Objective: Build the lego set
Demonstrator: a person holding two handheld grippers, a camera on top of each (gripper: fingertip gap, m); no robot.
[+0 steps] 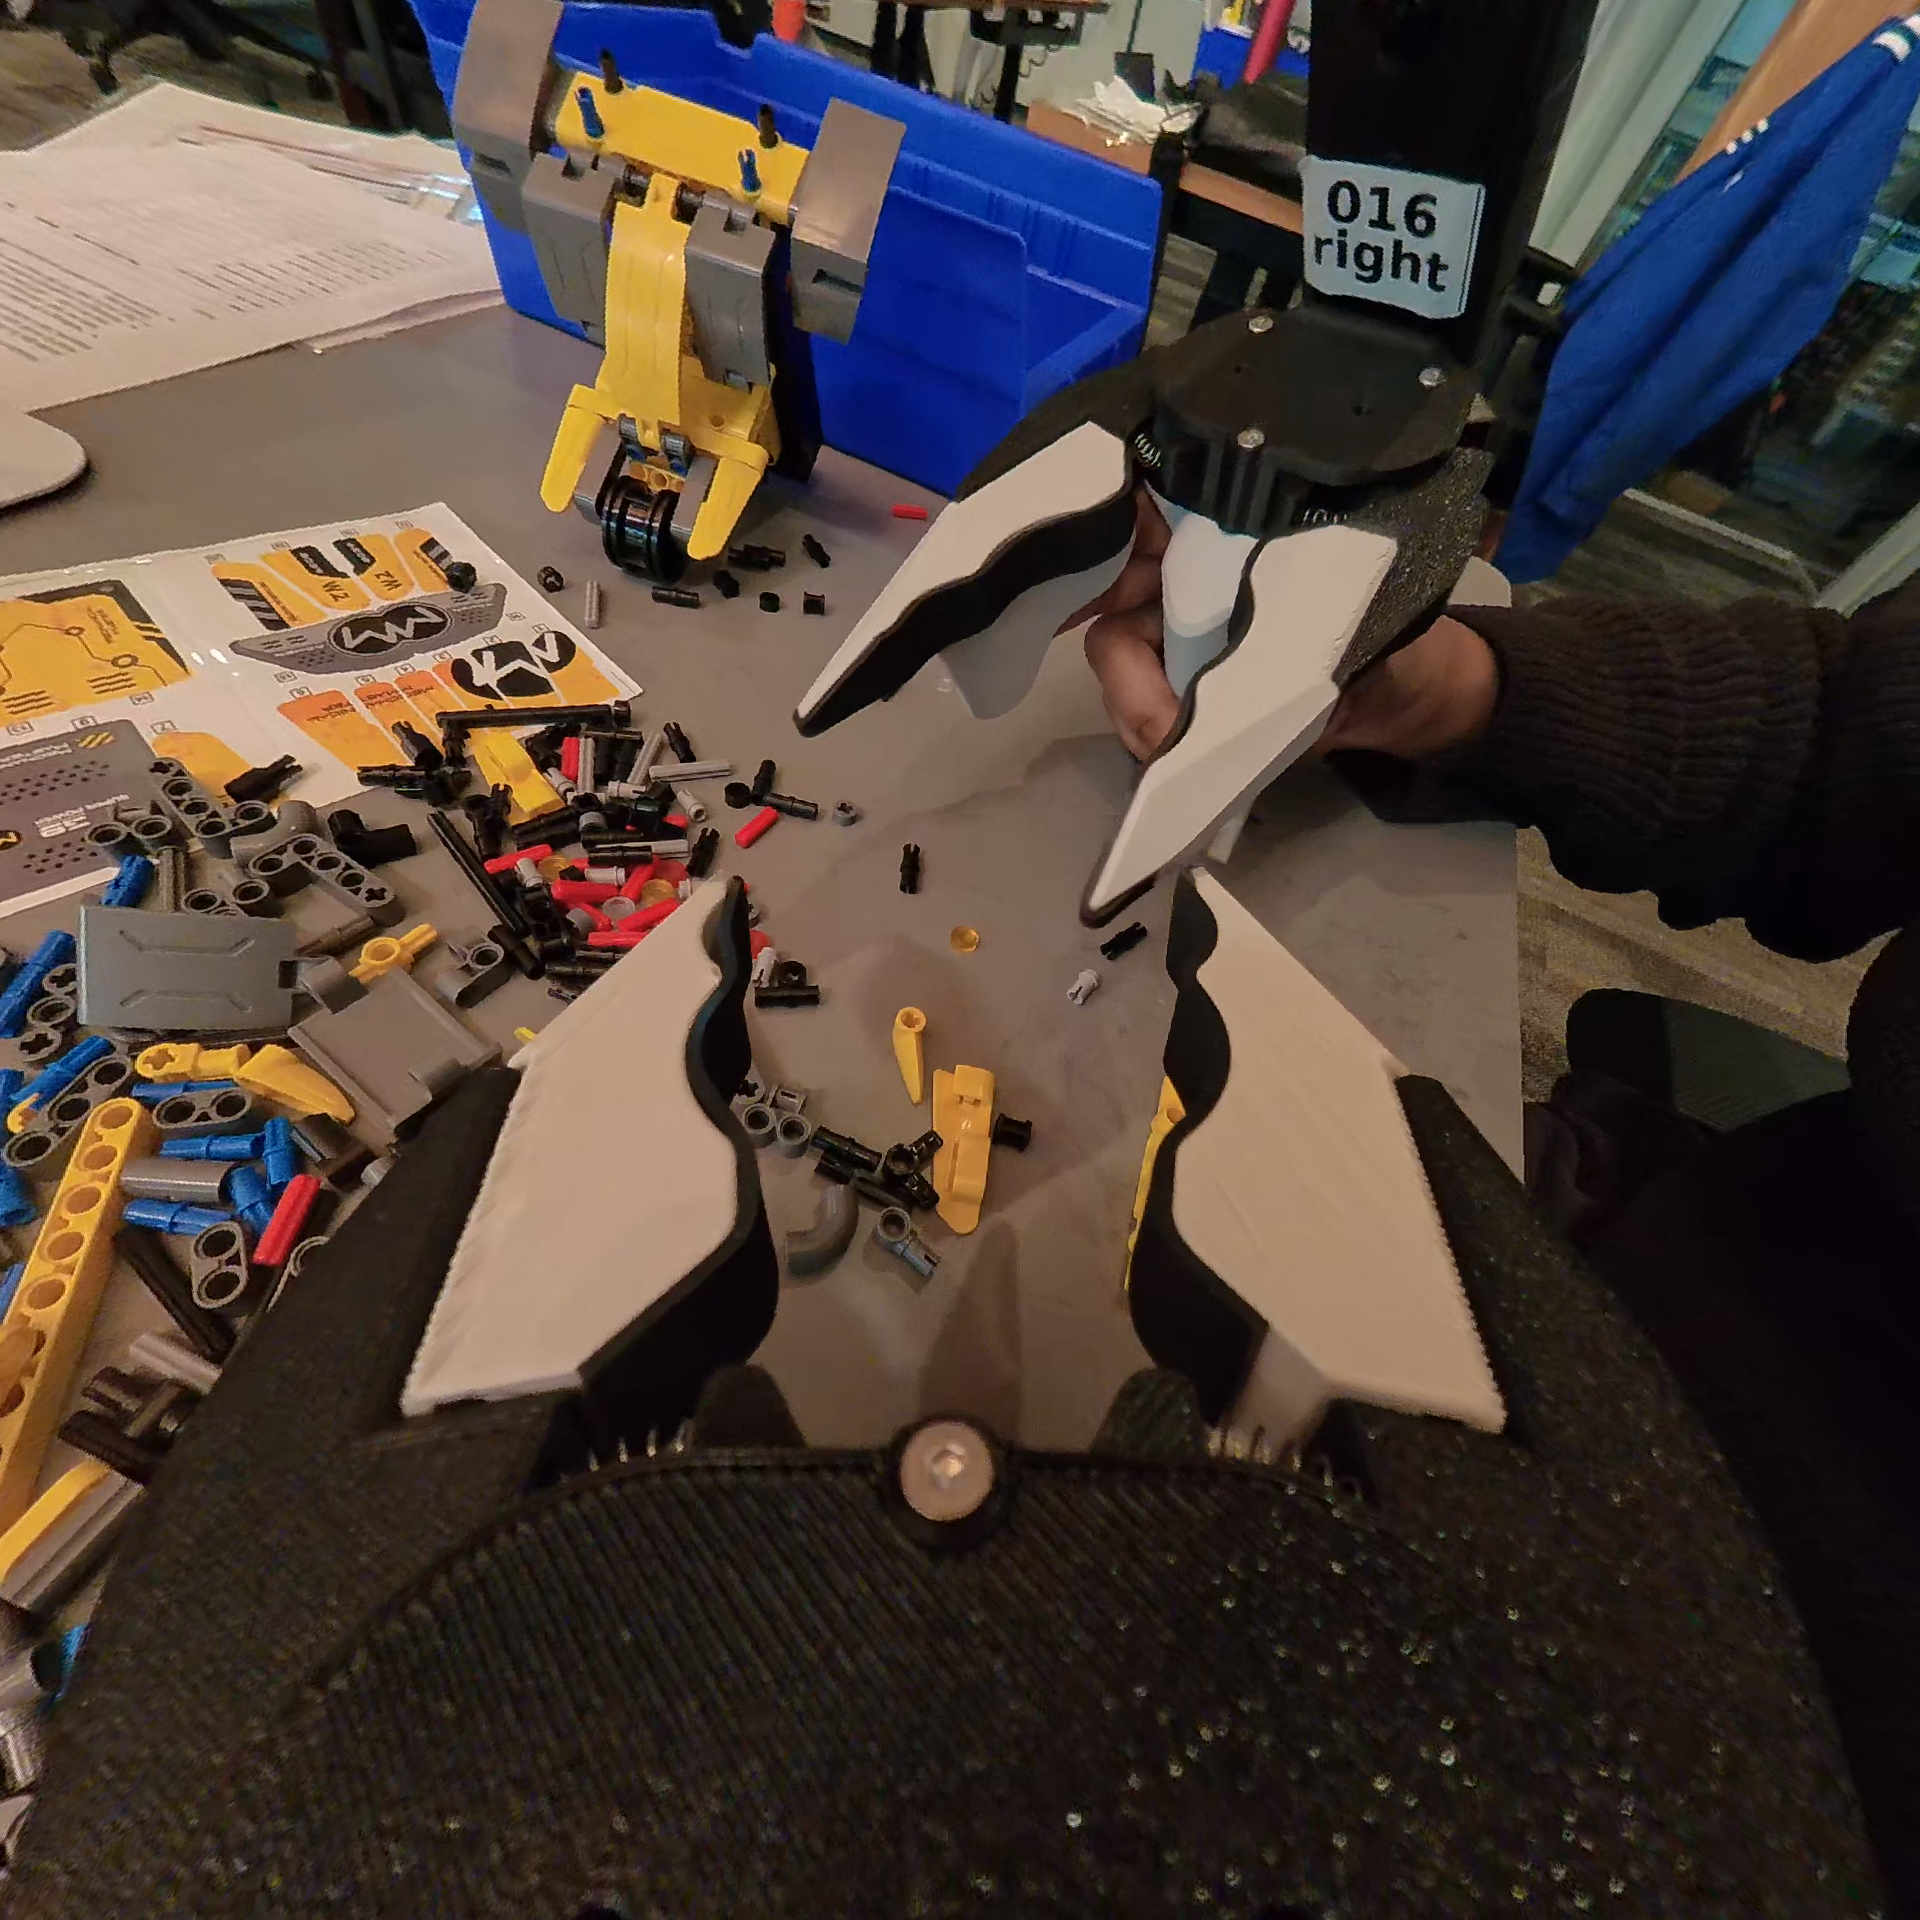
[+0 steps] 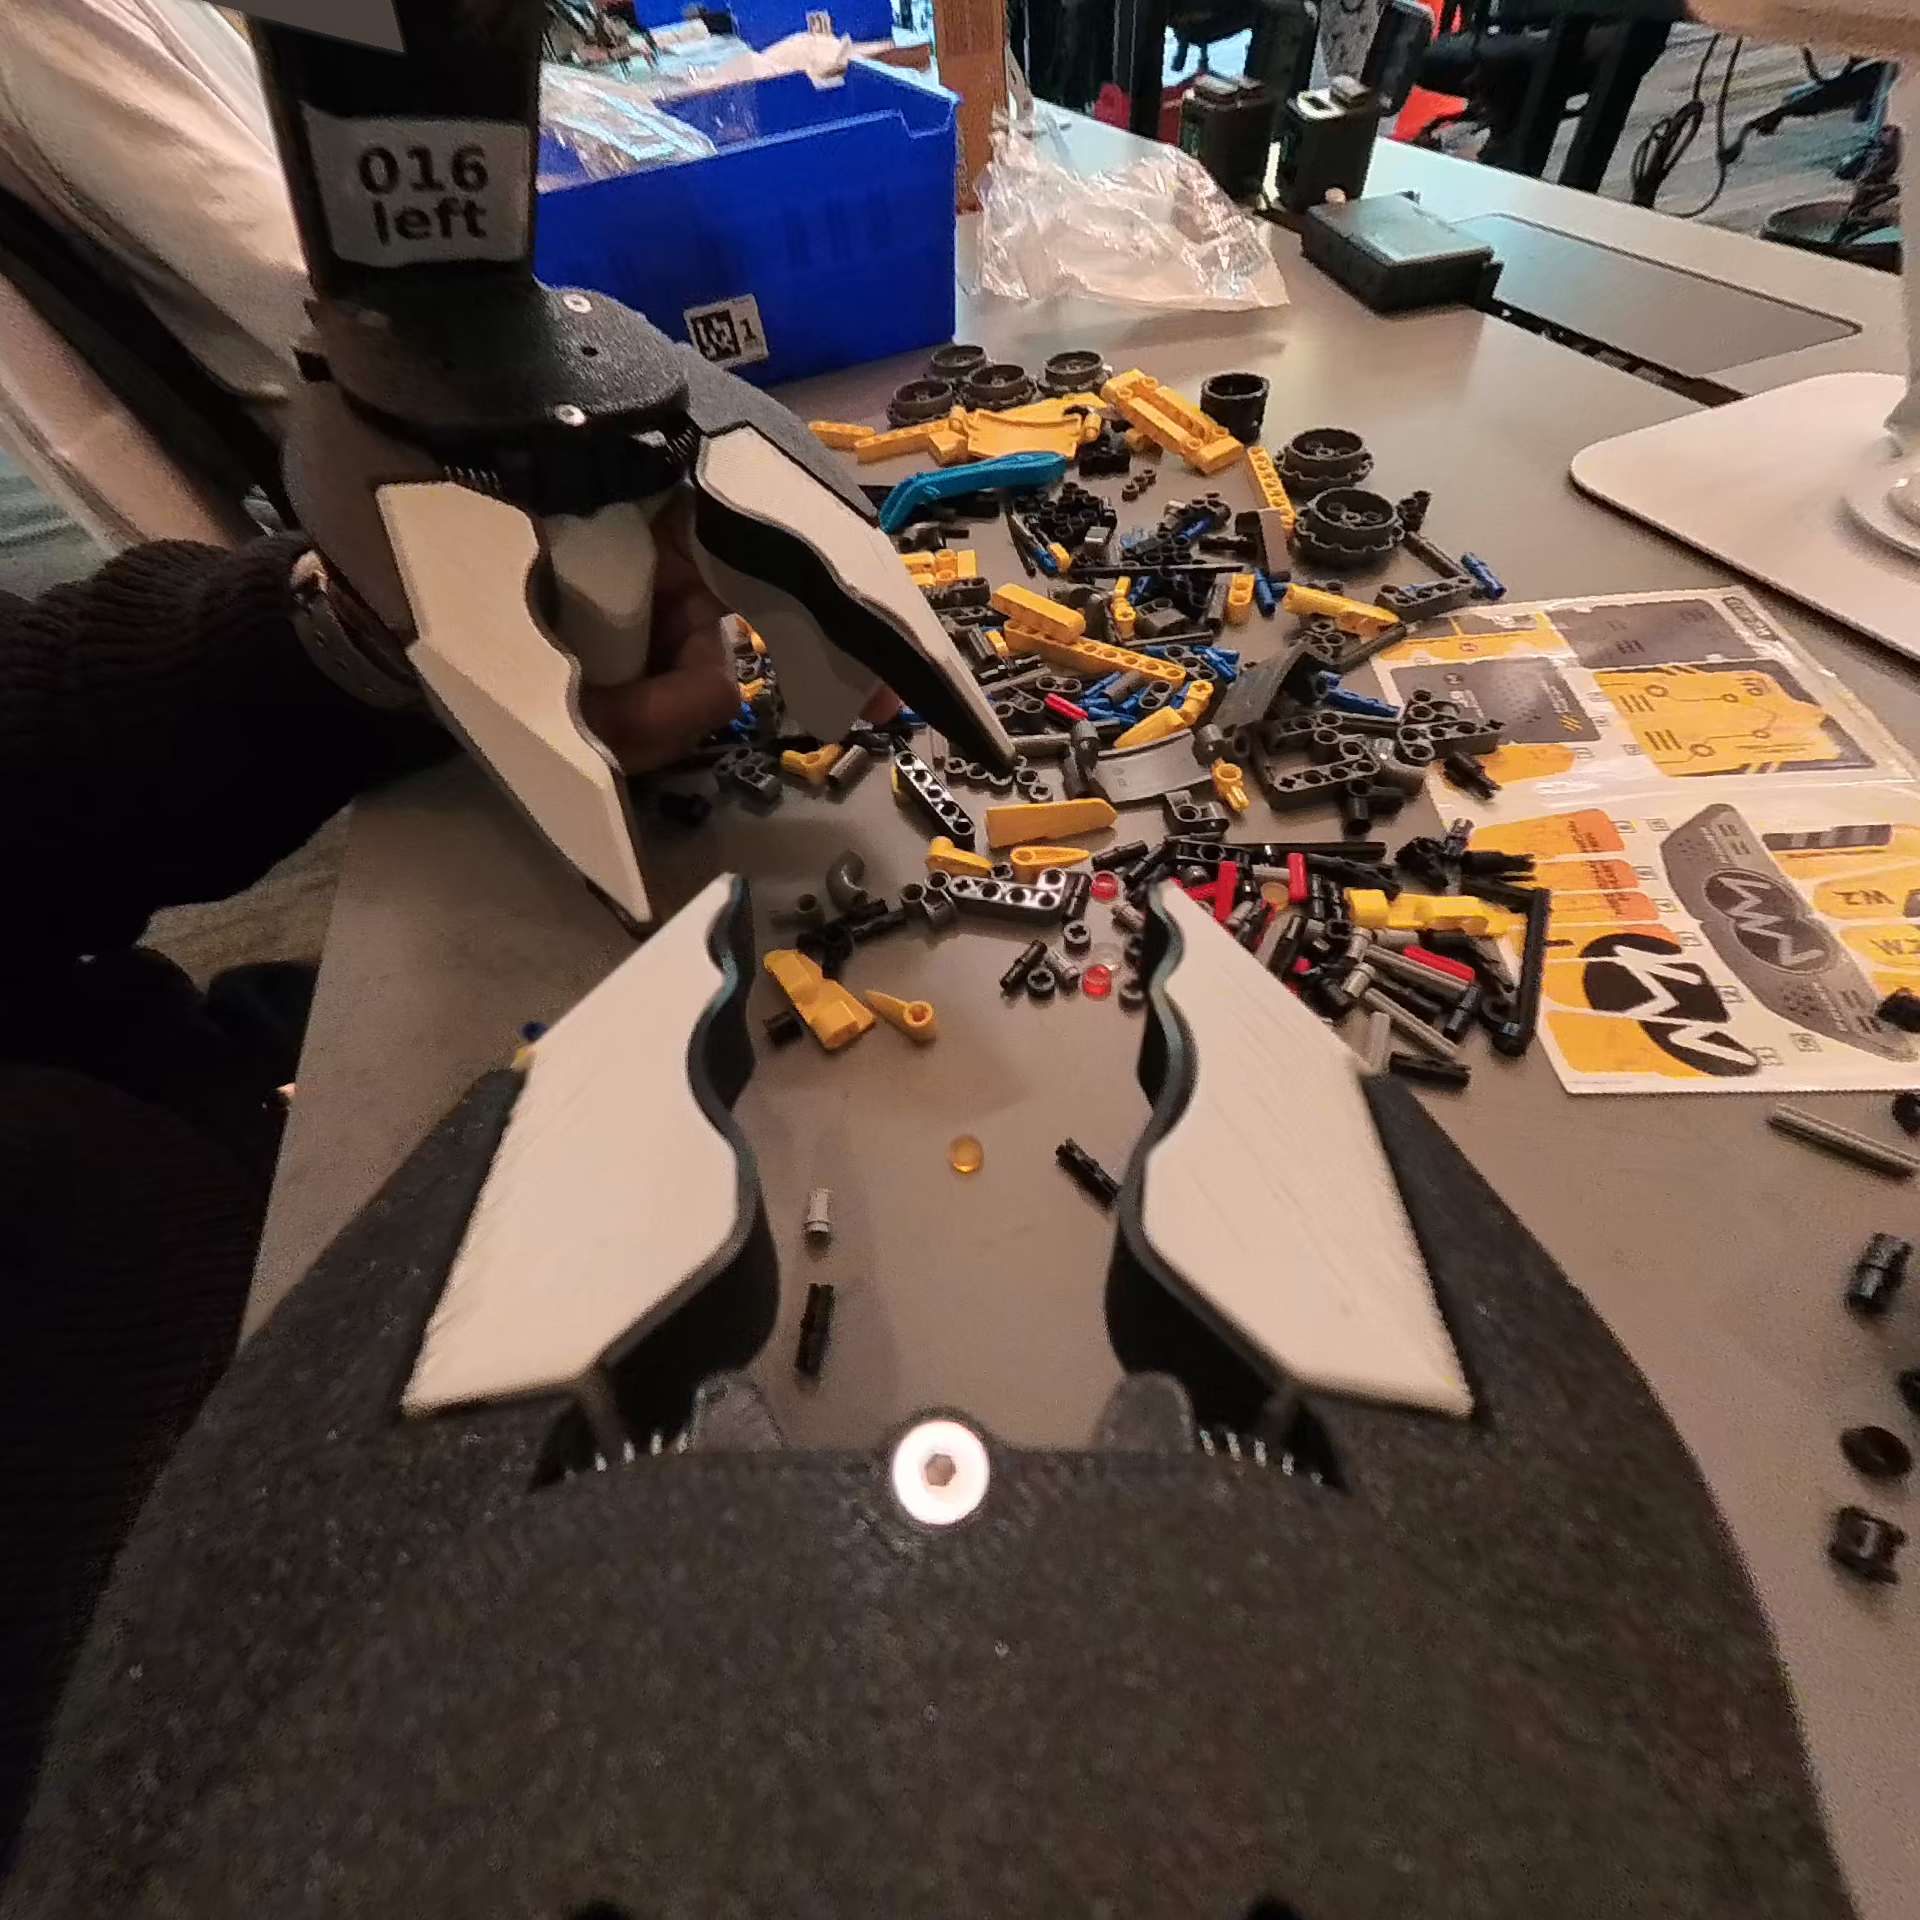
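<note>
- Left gripper (image 1: pixel 961 894): jaws spread wide, nothing between them; it hovers over the grey surface (image 1: pixel 987 810) above scattered small parts.
- Right gripper (image 2: pixel 940 894): jaws likewise spread wide and holding nothing; a small orange round stud (image 2: pixel 965 1154), a light grey pin (image 2: pixel 819 1211) and two black pins lie on the surface between its fingers.
- Partly built yellow and grey lego model (image 1: pixel 670 312): stands upright at the far side of the surface, leaning against a blue bin (image 1: pixel 966 312).
- Loose lego parts (image 1: pixel 582 831): a dense spread of black, red, blue, yellow and grey pins and beams, left of the left gripper.
- Sticker sheet (image 1: pixel 343 634): lies flat beside the parts, near the model.
- Two yellow curved pieces (image 2: pixel 831 1003): just ahead of the right gripper's left finger.
</note>
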